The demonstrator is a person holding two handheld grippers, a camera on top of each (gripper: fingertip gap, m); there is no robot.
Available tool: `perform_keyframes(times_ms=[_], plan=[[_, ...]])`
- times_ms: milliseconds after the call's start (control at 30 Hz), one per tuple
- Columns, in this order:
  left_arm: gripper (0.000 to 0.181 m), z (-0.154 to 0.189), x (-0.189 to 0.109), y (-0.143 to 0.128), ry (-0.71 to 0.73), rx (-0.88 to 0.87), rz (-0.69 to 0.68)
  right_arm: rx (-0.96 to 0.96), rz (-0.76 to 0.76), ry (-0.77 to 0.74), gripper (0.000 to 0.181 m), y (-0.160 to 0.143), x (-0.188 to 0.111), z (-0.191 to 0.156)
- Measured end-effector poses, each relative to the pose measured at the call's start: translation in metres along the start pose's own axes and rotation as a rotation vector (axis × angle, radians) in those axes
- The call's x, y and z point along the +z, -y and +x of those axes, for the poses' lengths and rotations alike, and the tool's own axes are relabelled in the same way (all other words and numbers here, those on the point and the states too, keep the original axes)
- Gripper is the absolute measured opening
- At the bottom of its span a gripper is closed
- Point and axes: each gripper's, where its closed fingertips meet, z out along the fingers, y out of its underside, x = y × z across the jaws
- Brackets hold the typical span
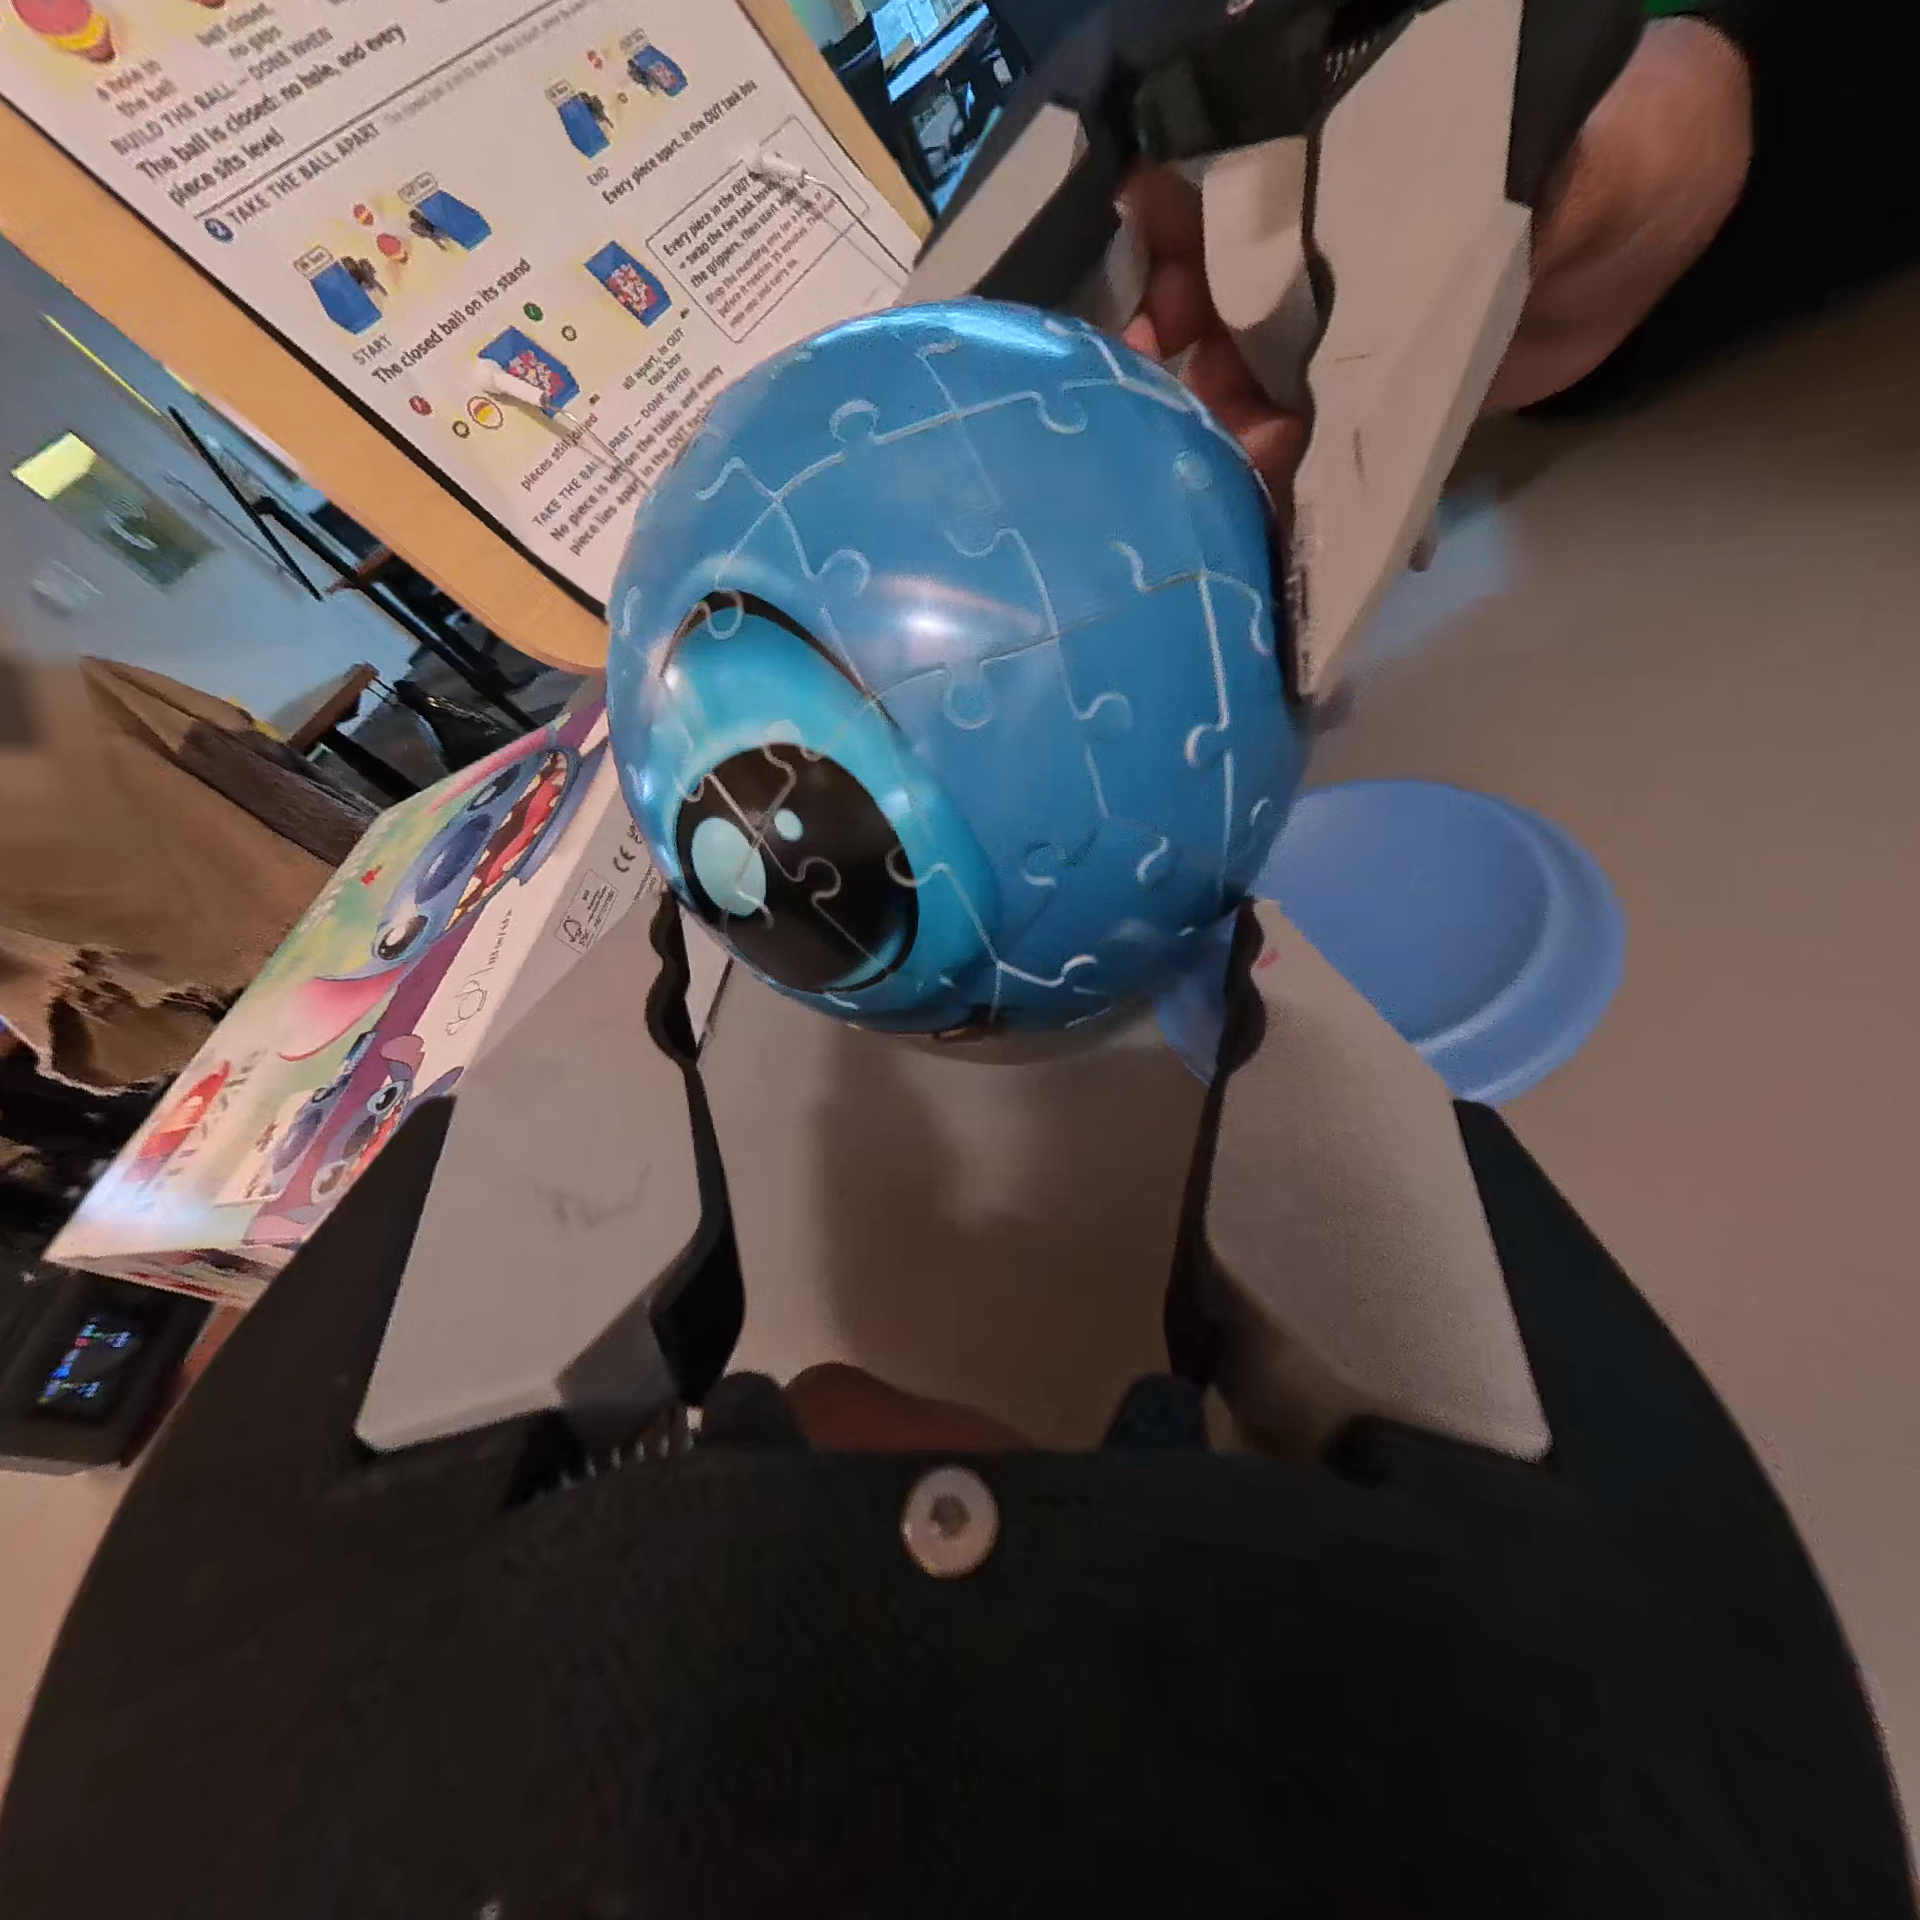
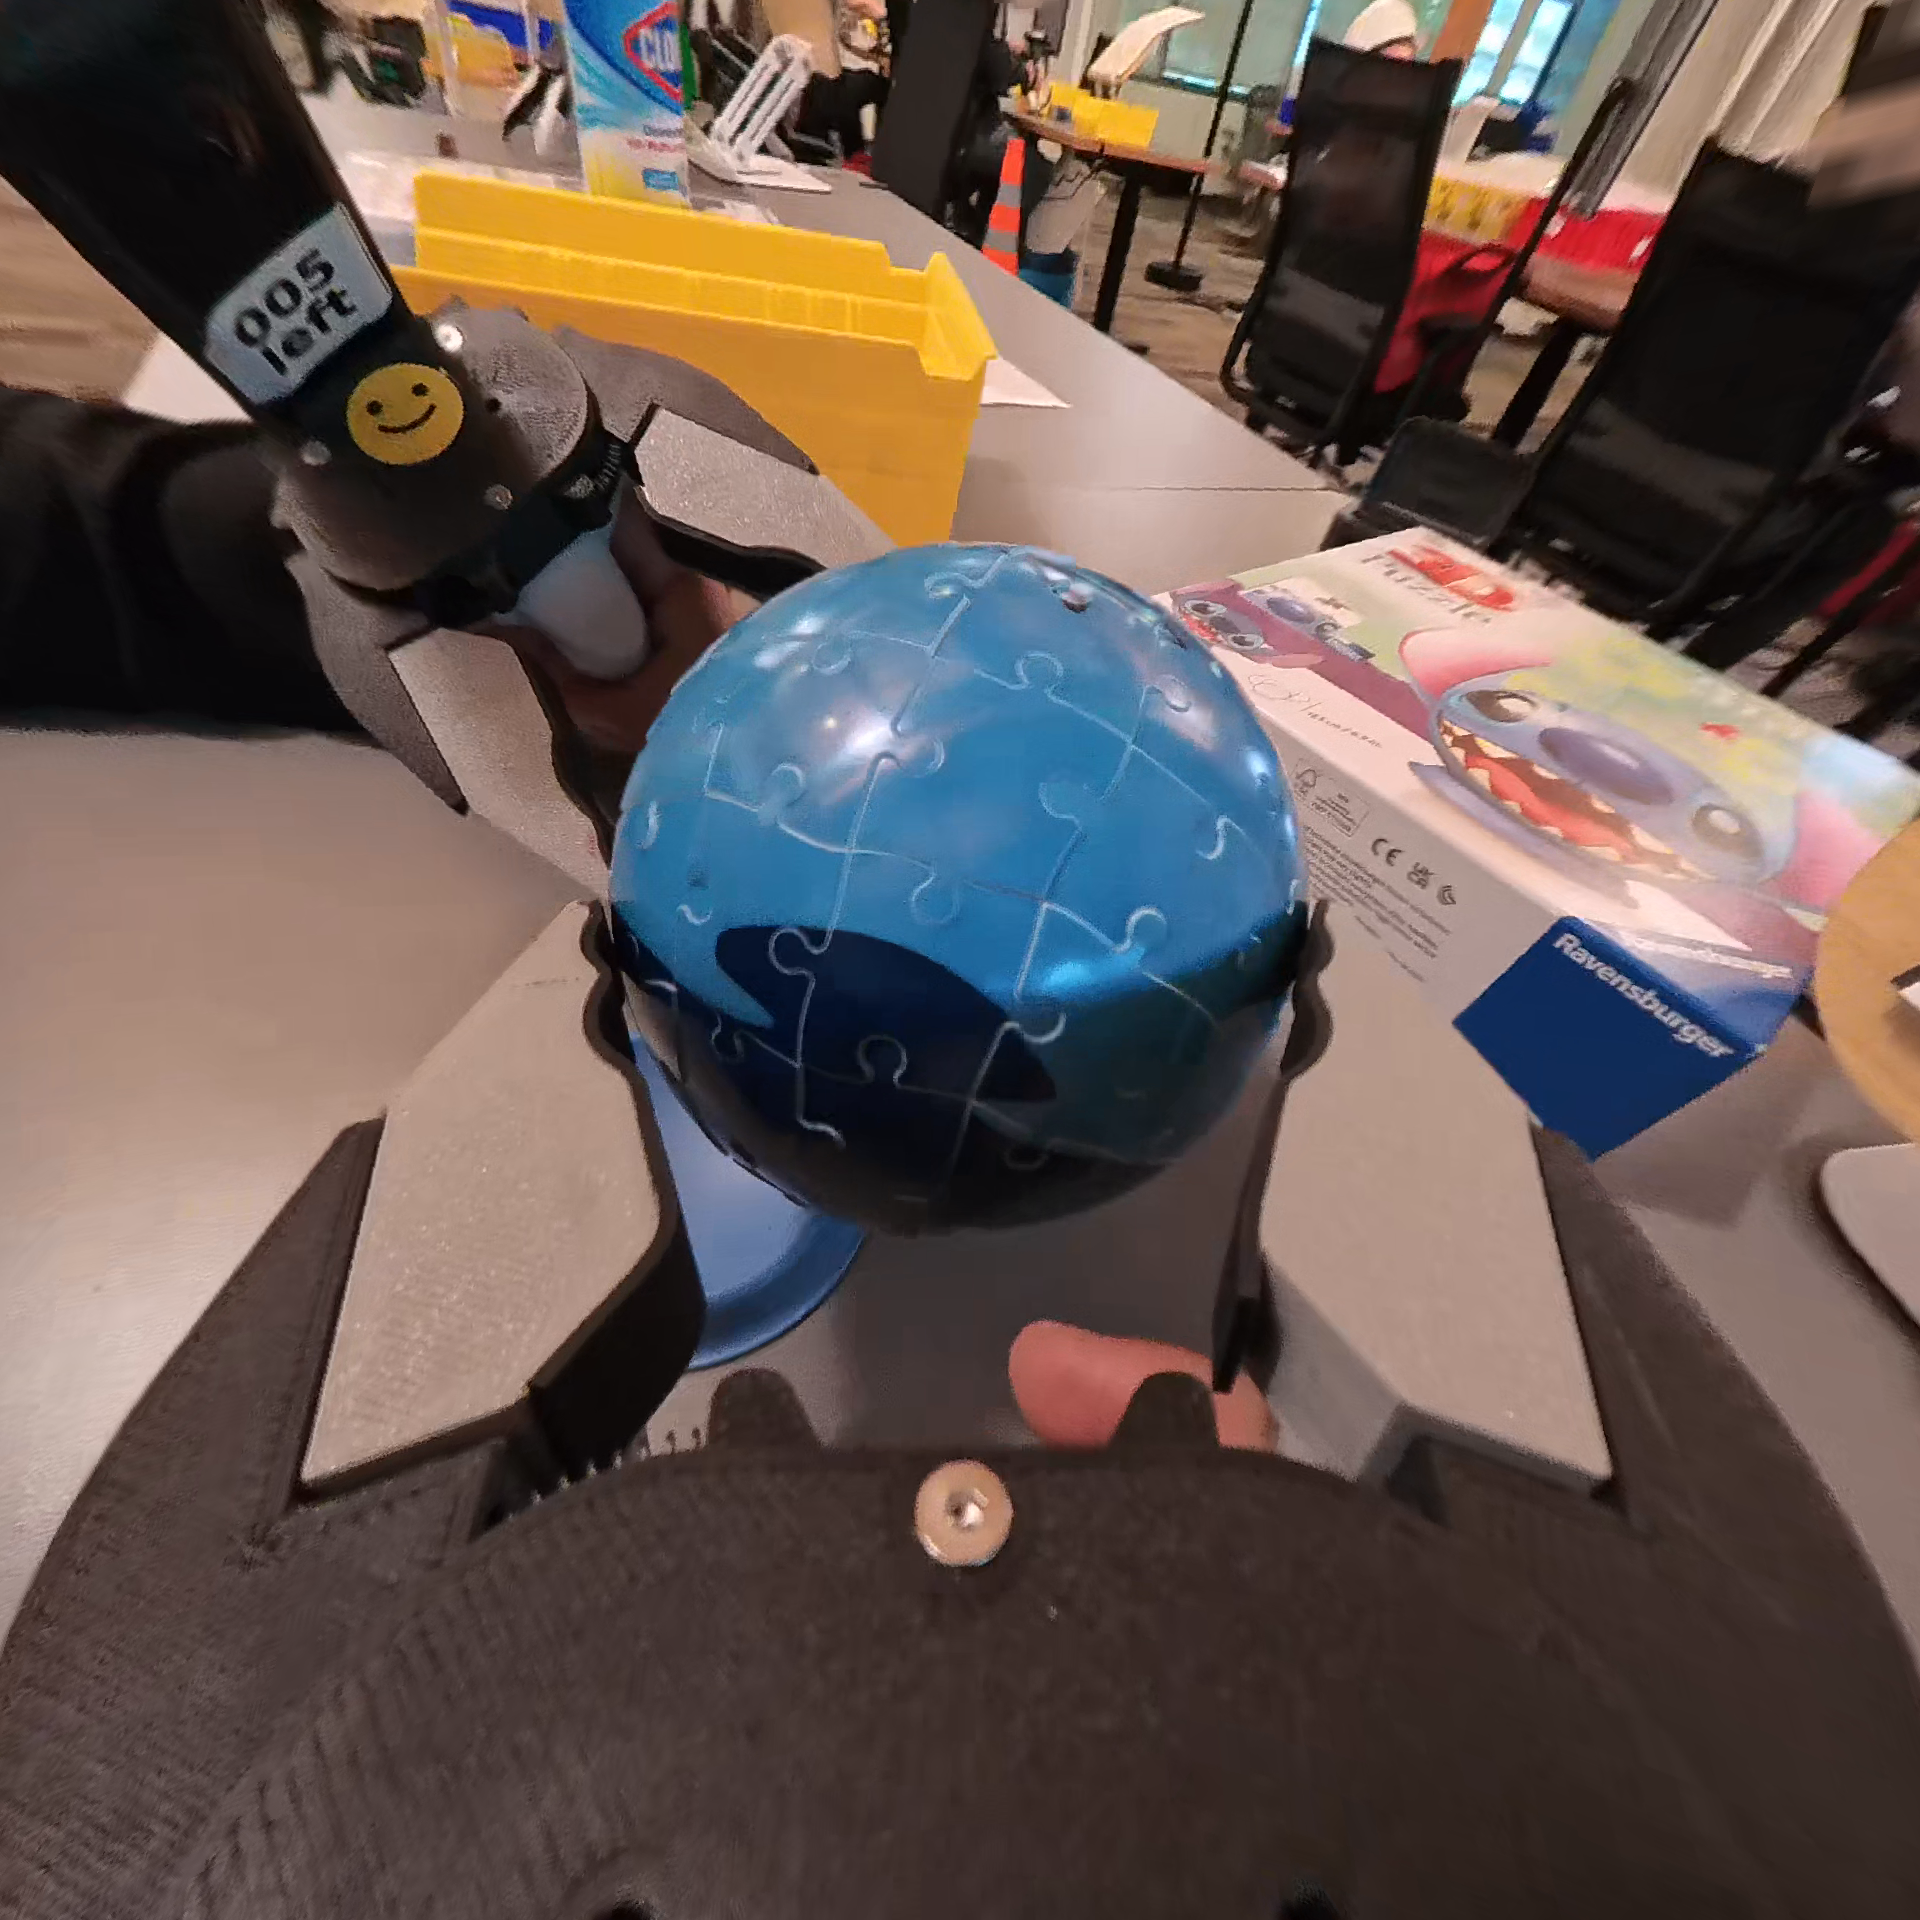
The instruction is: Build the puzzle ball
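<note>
With the puzzle ball (image 2: 956, 883) pinched between both tongs, right tongs (image 2: 956, 935) and left tongs (image 1: 956, 935), it hangs over its blue stand (image 1: 1455, 935), probably for seating.

blue puzzle ball (image 1: 966, 665) w/ black eye; yellow bin (image 2: 727, 332)

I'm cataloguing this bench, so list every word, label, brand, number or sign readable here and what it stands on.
I don't quote writing; these things bear it:
The instruction poster: printed headings and captions, fine print too small.
The puzzle box: brand, title, small marks.
The pale tag: a short code, beside a yellow smiley sticker.
The wipes canister: logo, partly cropped.
The puzzle ball: none.
</note>
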Motion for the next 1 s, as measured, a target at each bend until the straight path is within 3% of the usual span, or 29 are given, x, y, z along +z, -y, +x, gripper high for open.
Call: perform_keyframes(times_ms=[367,1000], plan=[[0.096,0.014,-0.011,0.000,0.027,0.162,0.002,-0.195,0.050,-0.083,0.121,0.004,-0.013,-0.022],[0.087,0.047,-0.038,0.009,-0.071,0.136,0.044,-0.265,0.042,-0.090,0.118,-0.001,-0.028,-0.057]])
